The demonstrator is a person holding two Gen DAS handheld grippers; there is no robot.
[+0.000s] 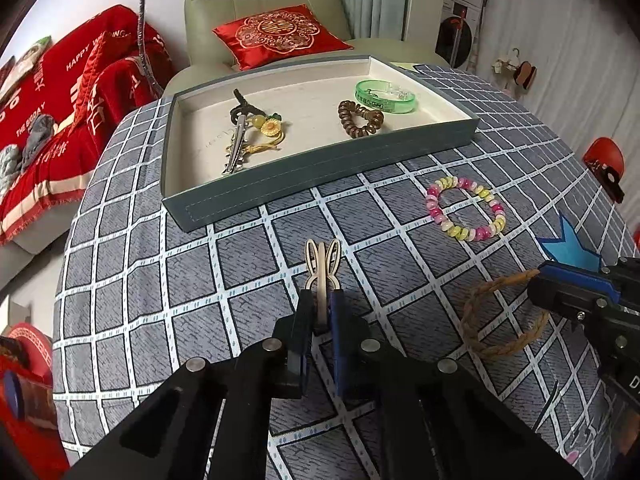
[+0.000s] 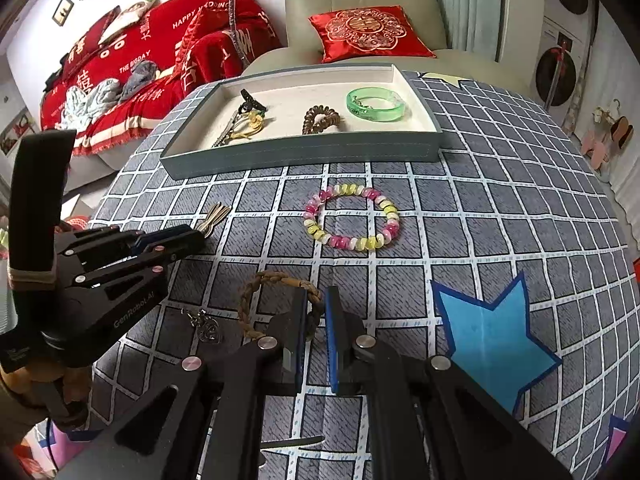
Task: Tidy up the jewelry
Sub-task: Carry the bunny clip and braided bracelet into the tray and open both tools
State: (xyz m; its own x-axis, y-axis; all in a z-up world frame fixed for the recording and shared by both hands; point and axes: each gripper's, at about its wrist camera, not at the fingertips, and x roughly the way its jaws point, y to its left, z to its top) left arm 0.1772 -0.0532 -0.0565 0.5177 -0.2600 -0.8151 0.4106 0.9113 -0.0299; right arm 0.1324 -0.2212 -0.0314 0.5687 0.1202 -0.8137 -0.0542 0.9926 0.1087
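Note:
My left gripper (image 1: pixel 322 295) is shut on a beige rabbit-ear hair clip (image 1: pixel 322 258), whose loops stick out past the fingertips just above the checked tablecloth. My right gripper (image 2: pixel 316 297) is shut on a brown braided bracelet (image 2: pixel 256 300), which hangs to its left. A pink and yellow beaded bracelet (image 2: pixel 352 216) lies loose on the cloth between the grippers and the tray. The grey-blue tray (image 1: pixel 320 168) with cream lining holds a green bangle (image 1: pixel 386 96), a brown spiral hair tie (image 1: pixel 360 118) and a metal clip with a yellow flower (image 1: pixel 244 132).
A silver heart charm (image 2: pixel 206 330) lies on the cloth left of my right gripper. A blue star patch (image 2: pixel 492 332) marks the cloth at the right. Behind the round table stand an armchair with a red cushion (image 1: pixel 280 34) and a sofa under a red blanket (image 1: pixel 60 100).

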